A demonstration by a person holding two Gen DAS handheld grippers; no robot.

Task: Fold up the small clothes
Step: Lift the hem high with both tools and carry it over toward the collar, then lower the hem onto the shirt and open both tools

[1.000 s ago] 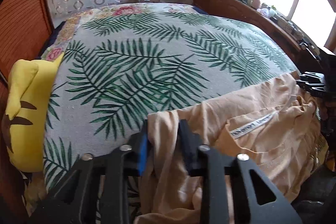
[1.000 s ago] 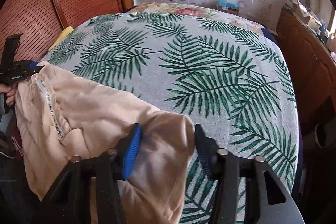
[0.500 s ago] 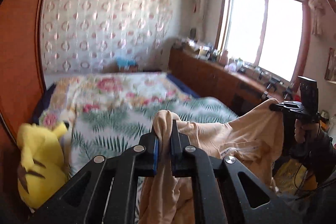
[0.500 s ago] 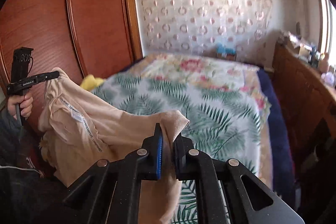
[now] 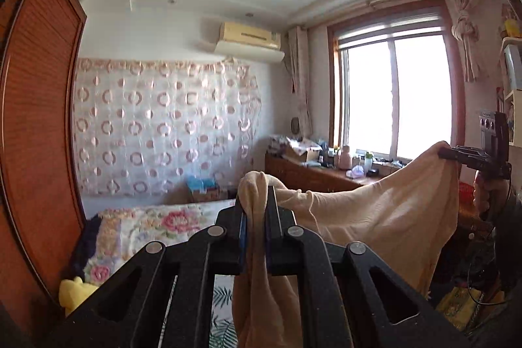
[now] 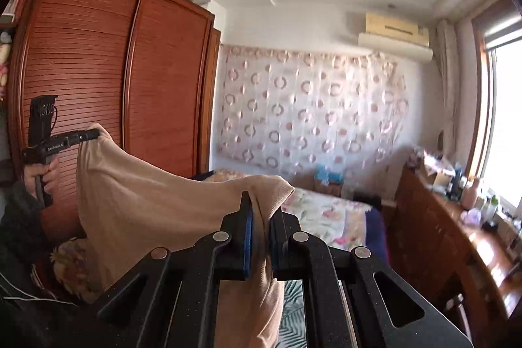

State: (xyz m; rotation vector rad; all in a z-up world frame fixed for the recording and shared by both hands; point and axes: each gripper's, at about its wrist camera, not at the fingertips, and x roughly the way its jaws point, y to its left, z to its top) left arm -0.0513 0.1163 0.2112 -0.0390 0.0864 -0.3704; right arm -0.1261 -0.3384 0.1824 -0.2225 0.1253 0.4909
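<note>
Garment (image 5: 375, 217): peach knit, small, held in the air between my two grippers, its top edge sagging in a shallow curve from one to the other, the rest hanging below, above the near end of the bed (image 5: 153, 227).

Left gripper (image 5: 256, 217): held about level, pointing across the room toward the far wall. Jaws nearly closed, pinching a bunched corner of the garment; a knob of cloth sticks up above the pads and a fold hangs down between the fingers (image 5: 272, 227).

Right gripper (image 6: 262, 227): tipped slightly below level, aimed at the same far wall. Jaws pressed close on the other top corner; cloth rises over the pads and drops straight down between them.

Right hand (image 5: 489, 194): seen from the left wrist camera, fist wrapped round the handle below the gripper, dark sleeve beneath.

Left hand (image 6: 42, 178): seen from the right wrist camera, gripping the handle upright, in front of the wardrobe (image 6: 98, 80), dark sleeve below.

Surroundings: floral quilt on the bed; yellow plush (image 5: 76, 289) at its left edge; circle-print curtain (image 5: 163, 129) on the far wall; air conditioner (image 5: 249, 43) above it; window (image 5: 394, 97) with a cluttered counter (image 6: 456, 224) beneath.
</note>
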